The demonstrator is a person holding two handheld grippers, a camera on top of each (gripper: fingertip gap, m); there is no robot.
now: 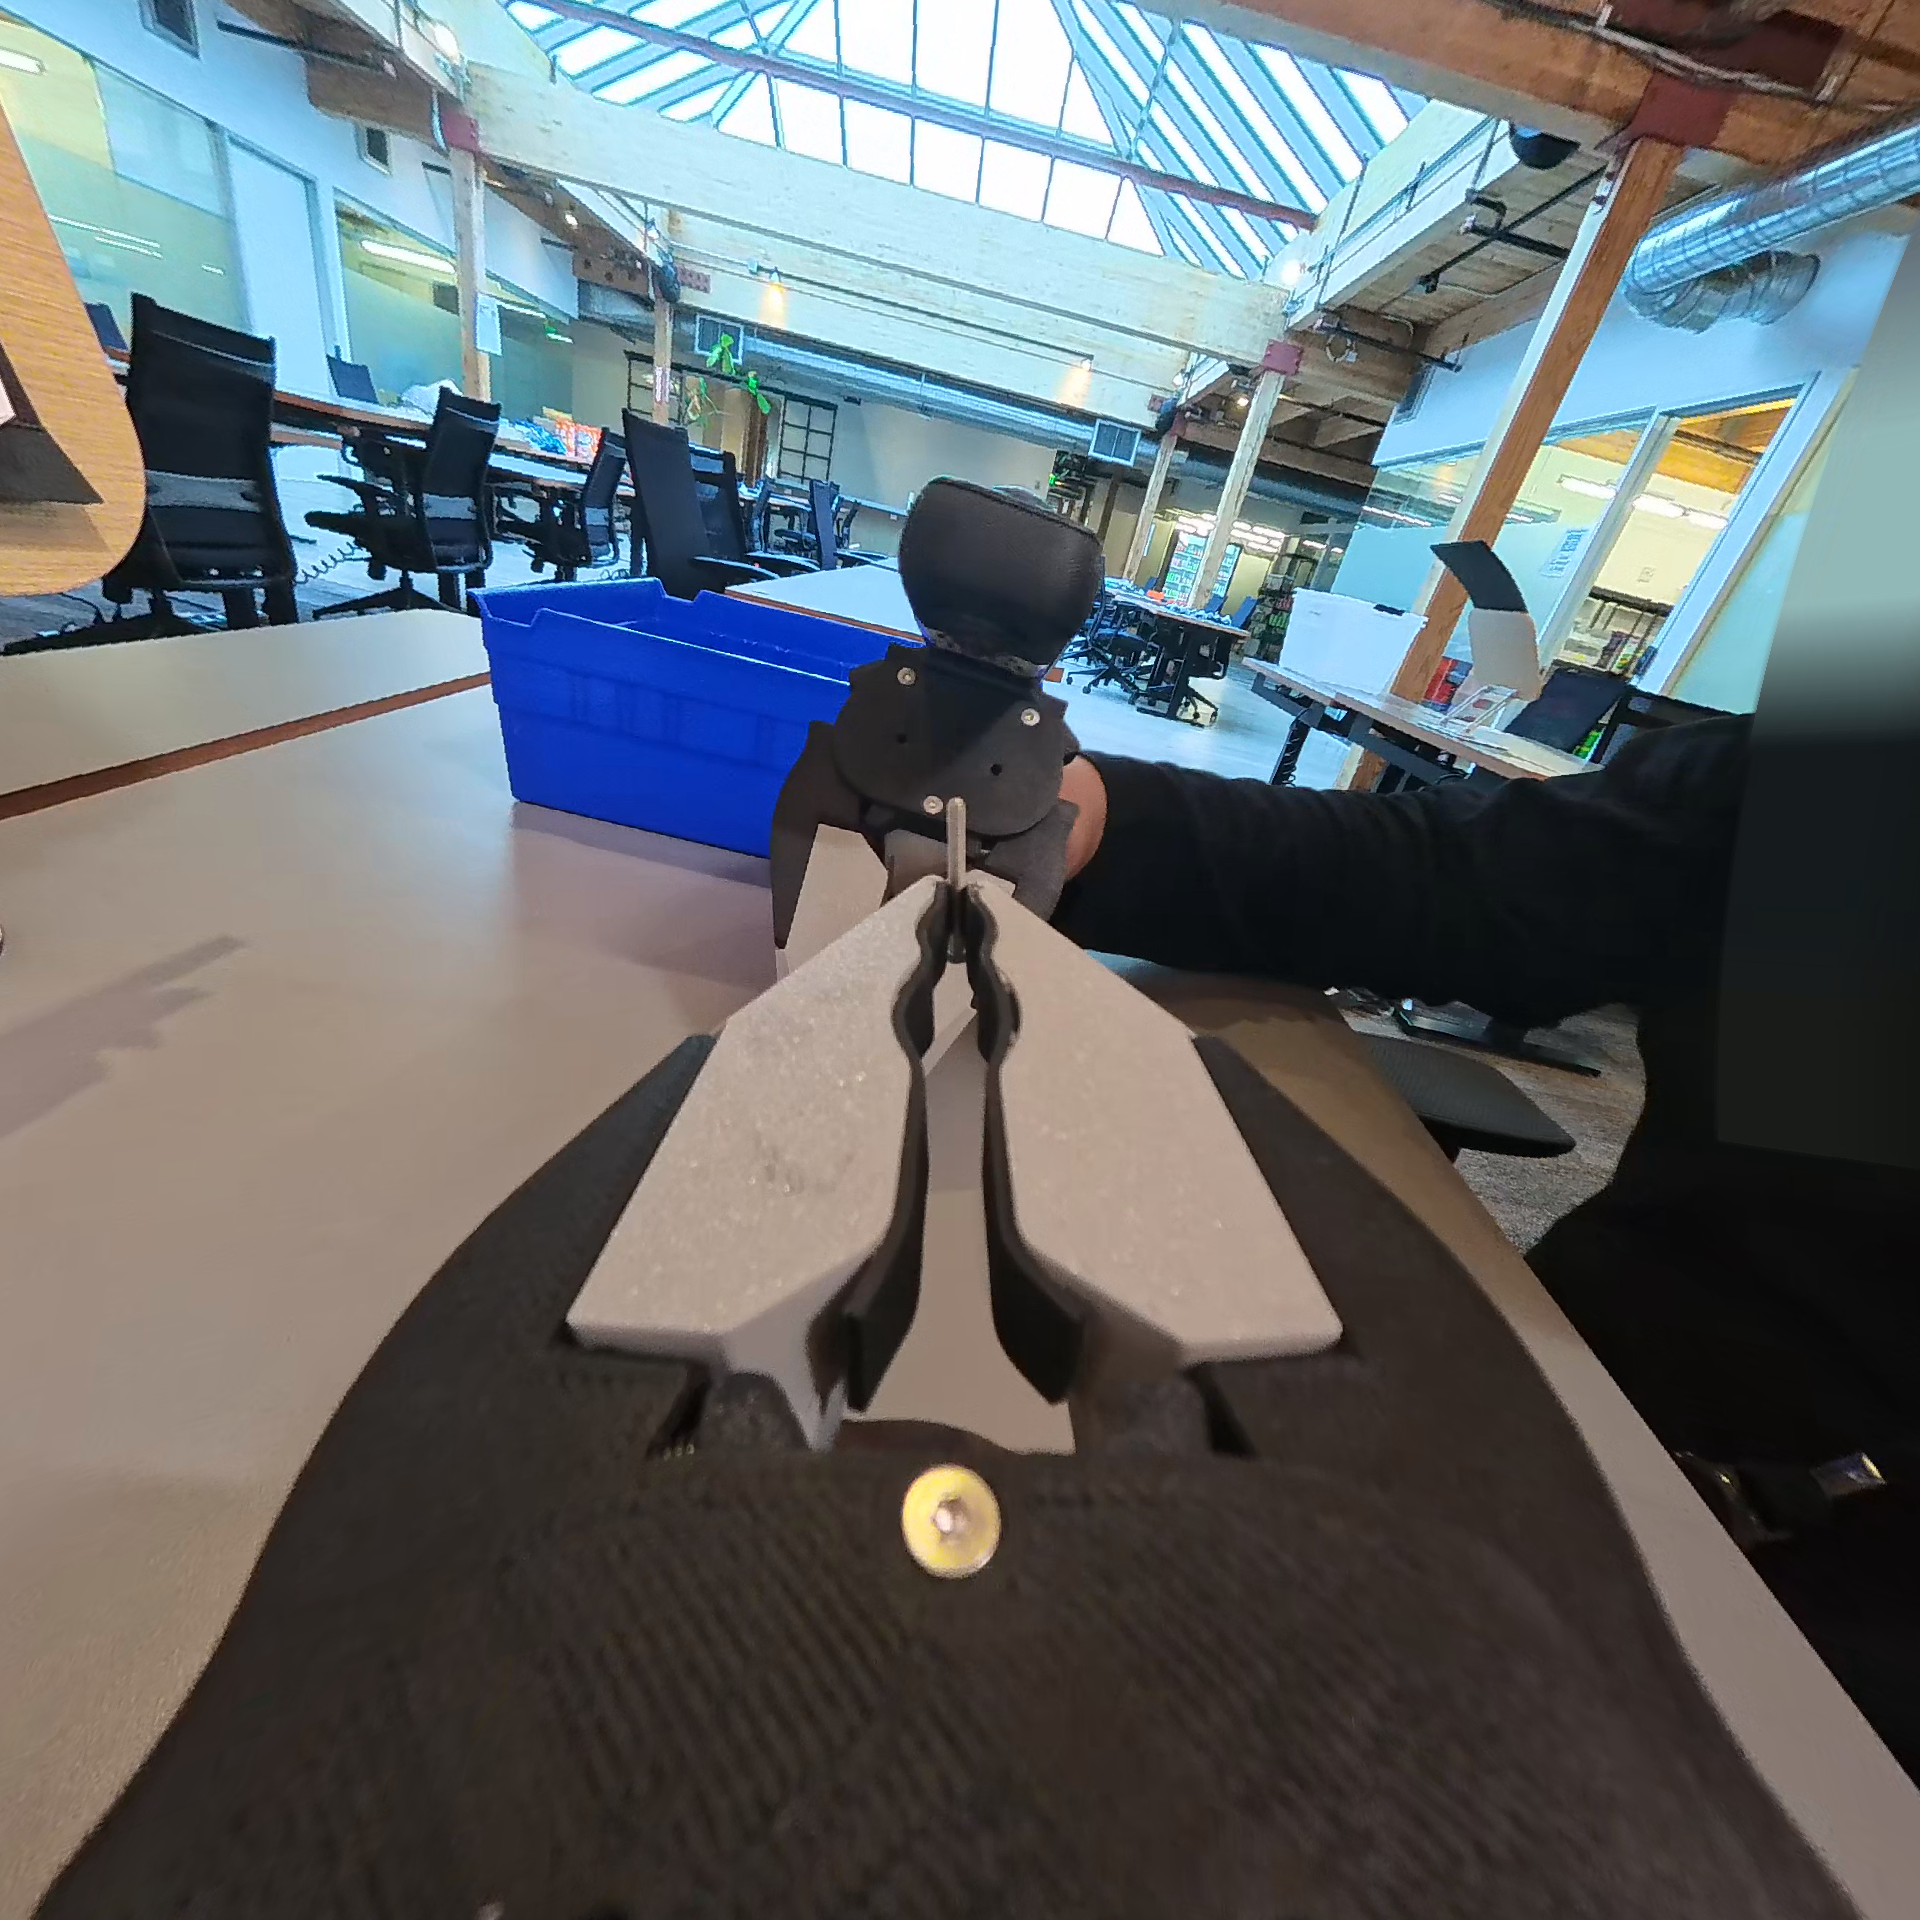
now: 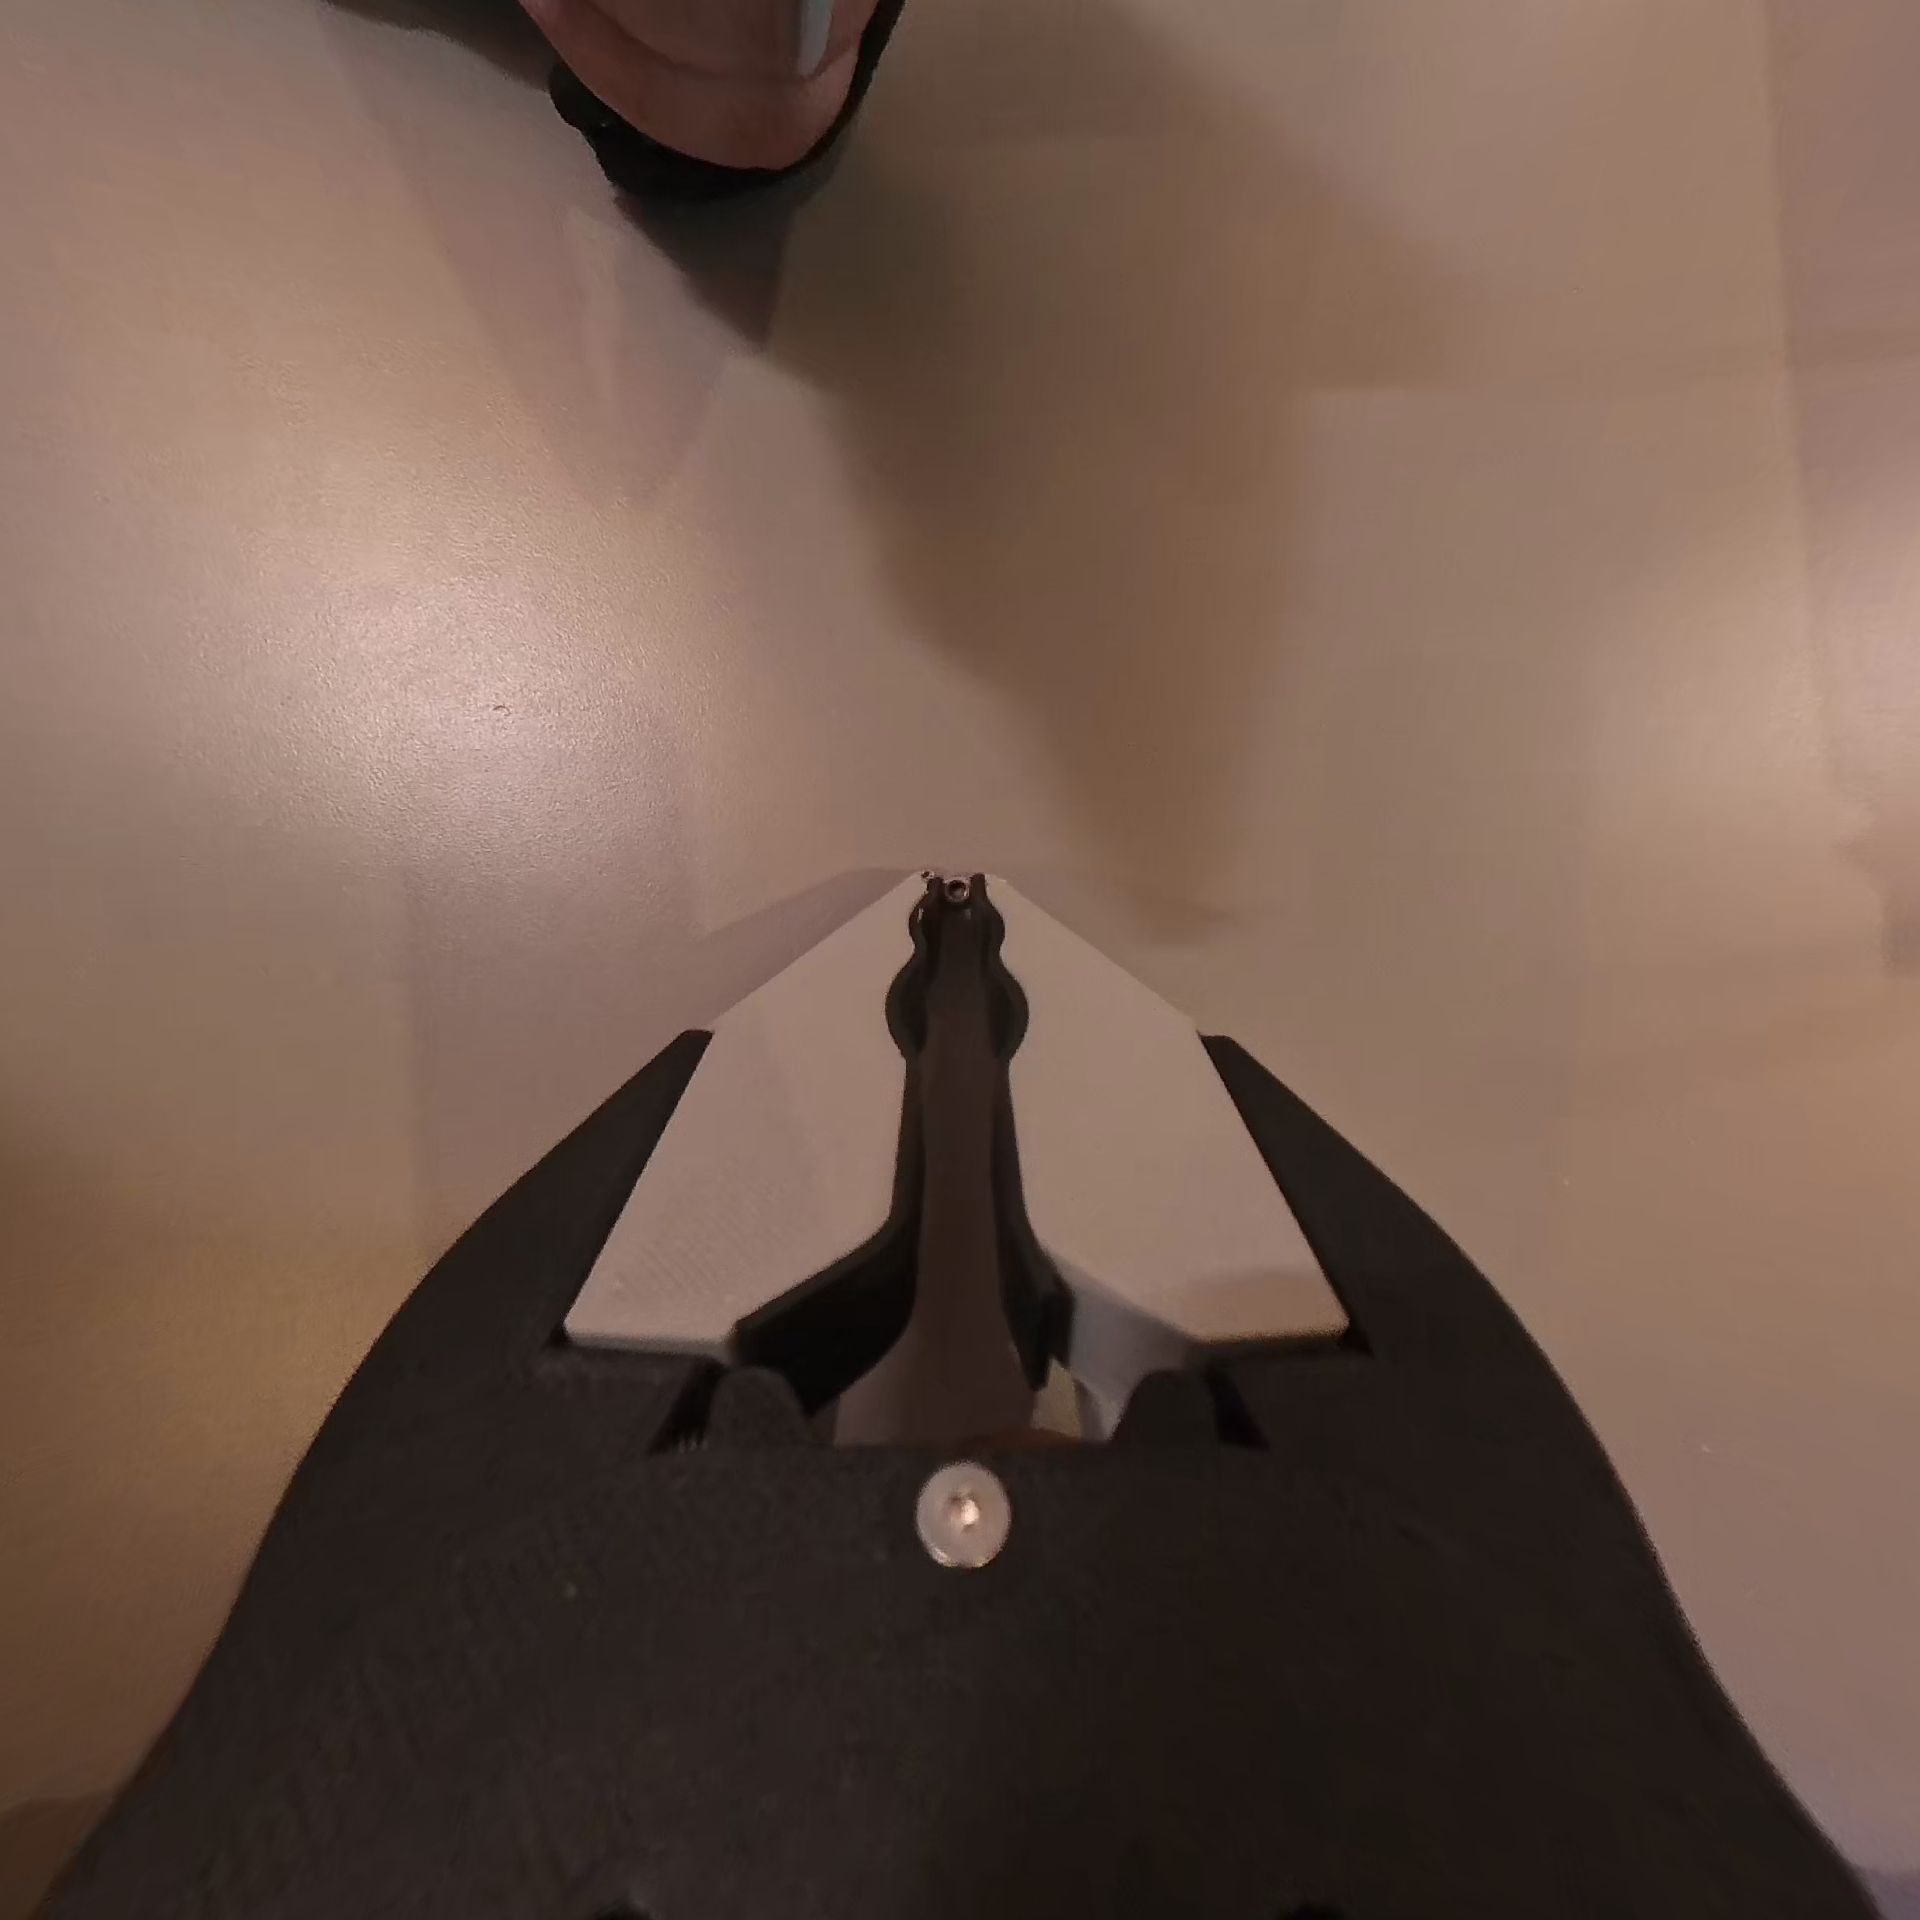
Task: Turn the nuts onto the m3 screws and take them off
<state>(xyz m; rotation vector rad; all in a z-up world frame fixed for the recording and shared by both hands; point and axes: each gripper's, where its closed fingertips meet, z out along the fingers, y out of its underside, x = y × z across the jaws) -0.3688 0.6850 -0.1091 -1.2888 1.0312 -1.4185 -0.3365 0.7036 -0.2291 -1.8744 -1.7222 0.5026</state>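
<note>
Left gripper (image 1: pixel 954 914) clamped on a screw (image 1: pixel 954 847) at the fingertips; jaws drawn together on the lower shank, upper part standing free toward 12 o'clock, near upright, long axis running on along the fingers.

Right gripper (image 2: pixel 958 888) pinched nearly together on a small dark ring at the very tips, taken for the nut (image 2: pixel 958 886); hole facing the camera, too small to be sure of threads. Below it only plain table (image 2: pixel 416 623); part of a hand (image 2: pixel 707 83) on a black grip at 12 o'clock.

In the left wrist view, right gripper (image 1: pixel 935 852) directly behind the screw at 12 o'clock, tips pointing down toward the table, sleeve (image 1: pixel 1351 862) coming in from 3 o'clock. Whether nut and screw tip touch: cannot tell, the overlap hides it.

Key relation, as a judgement: nut hole must sit square over the screw tip, hole axis on the shank axis, before any turning. Right gripper nearer the joining point; left serves as the vice.

Blue bin (image 1: pixel 665 717) on the table at 10 o'clock, well apart.
</note>
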